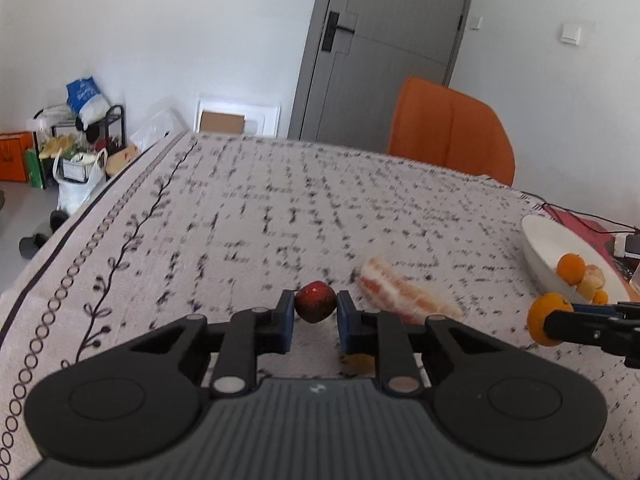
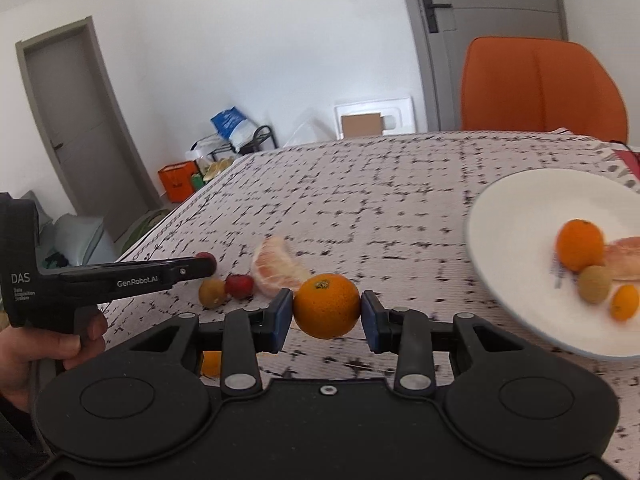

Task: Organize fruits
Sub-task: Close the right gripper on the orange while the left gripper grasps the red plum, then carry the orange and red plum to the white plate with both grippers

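My left gripper point(image 1: 316, 307) is shut on a small red fruit point(image 1: 315, 302) and holds it above the patterned tablecloth point(image 1: 248, 216). My right gripper point(image 2: 326, 307) is shut on an orange point(image 2: 327, 305), which also shows in the left wrist view point(image 1: 540, 319). A peeled pomelo wedge point(image 1: 404, 294) lies on the cloth between them. A white plate point(image 2: 516, 240) to the right holds an orange point(image 2: 580, 244), a brown fruit point(image 2: 595, 284), a small orange fruit point(image 2: 625, 302) and a pomelo piece point(image 2: 624, 258).
On the cloth lie another red fruit point(image 2: 239, 286), a brown fruit point(image 2: 212, 293) and a small orange fruit point(image 2: 211, 363) under my right gripper. An orange chair point(image 1: 452, 132) stands behind the table. Cables and a red item point(image 1: 580, 222) lie past the plate.
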Tool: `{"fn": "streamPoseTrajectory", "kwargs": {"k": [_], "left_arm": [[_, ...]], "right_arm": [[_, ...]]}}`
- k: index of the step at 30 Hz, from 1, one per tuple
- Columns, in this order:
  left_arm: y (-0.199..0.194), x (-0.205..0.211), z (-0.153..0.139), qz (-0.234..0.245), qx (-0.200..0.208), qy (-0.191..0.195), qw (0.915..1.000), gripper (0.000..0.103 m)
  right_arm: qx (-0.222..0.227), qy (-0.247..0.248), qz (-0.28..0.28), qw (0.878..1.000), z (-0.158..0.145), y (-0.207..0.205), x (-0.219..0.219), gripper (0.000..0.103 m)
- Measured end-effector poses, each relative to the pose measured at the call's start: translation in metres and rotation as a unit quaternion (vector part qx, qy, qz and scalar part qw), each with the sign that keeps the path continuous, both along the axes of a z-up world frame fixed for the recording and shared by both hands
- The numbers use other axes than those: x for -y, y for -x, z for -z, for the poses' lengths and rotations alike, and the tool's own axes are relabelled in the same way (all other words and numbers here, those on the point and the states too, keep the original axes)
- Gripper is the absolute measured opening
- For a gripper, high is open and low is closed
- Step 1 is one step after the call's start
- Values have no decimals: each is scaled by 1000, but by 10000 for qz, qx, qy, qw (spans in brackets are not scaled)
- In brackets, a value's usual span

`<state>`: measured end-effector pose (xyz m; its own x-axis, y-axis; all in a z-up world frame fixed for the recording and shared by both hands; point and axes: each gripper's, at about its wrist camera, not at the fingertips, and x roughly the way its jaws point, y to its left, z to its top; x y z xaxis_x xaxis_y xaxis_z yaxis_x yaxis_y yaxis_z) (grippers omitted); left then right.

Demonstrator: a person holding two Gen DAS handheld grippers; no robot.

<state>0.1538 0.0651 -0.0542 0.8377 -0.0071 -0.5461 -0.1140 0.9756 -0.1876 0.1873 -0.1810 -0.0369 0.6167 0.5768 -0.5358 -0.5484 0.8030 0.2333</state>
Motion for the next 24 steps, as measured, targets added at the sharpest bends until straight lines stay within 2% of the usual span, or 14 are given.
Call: {"fn": "streamPoseTrajectory", "kwargs": {"k": [14, 24], "left_arm": [[-3, 43, -20, 397, 207, -51, 9990, 20], [-10, 71, -23, 704, 241, -80, 9972, 21]], "right_arm": [[192, -334, 472, 9981, -10, -4, 52, 35], [187, -341, 889, 9953, -4, -8, 82, 35]]}}
